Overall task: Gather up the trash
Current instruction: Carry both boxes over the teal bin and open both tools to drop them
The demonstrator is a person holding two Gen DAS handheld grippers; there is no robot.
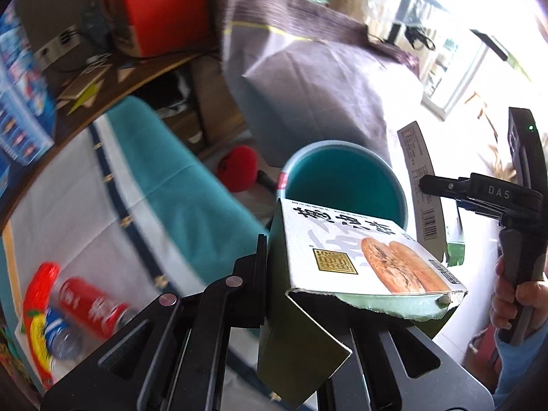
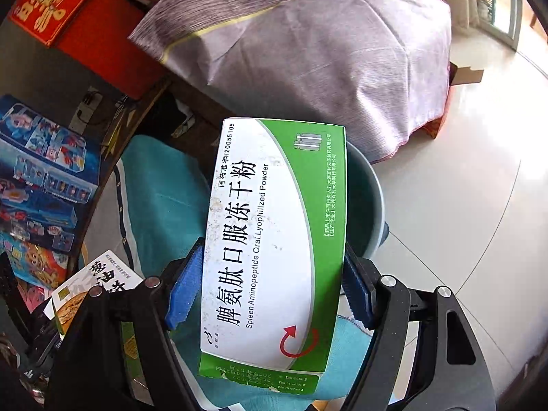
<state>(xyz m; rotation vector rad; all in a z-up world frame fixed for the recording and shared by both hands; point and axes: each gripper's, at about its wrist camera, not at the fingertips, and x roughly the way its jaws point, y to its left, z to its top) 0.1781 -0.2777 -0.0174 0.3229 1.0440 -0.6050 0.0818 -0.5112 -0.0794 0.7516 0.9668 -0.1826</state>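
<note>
My left gripper [image 1: 270, 257] is shut on the green side wall of a torn food box [image 1: 359, 246] printed with a flatbread picture. The box hangs just in front of the round teal bin [image 1: 342, 174] on the floor. My right gripper [image 2: 270, 291] is shut on a green and white medicine box [image 2: 274, 239], its blue pads [image 2: 185, 287] pressing both long sides. This box covers most of the bin [image 2: 370, 198] behind it. In the left wrist view the right gripper [image 1: 431, 188] holds the medicine box [image 1: 421, 178] edge-on beside the bin. The food box [image 2: 92, 291] shows at lower left.
A table with a teal and white cloth [image 1: 154, 178] carries a red cola can [image 1: 89, 304] and a plastic bottle [image 1: 61, 335]. Purple cloth-covered furniture [image 1: 308, 78] stands behind the bin. White tiled floor [image 2: 462, 188] lies to the right. A hand [image 1: 513, 294] grips the right handle.
</note>
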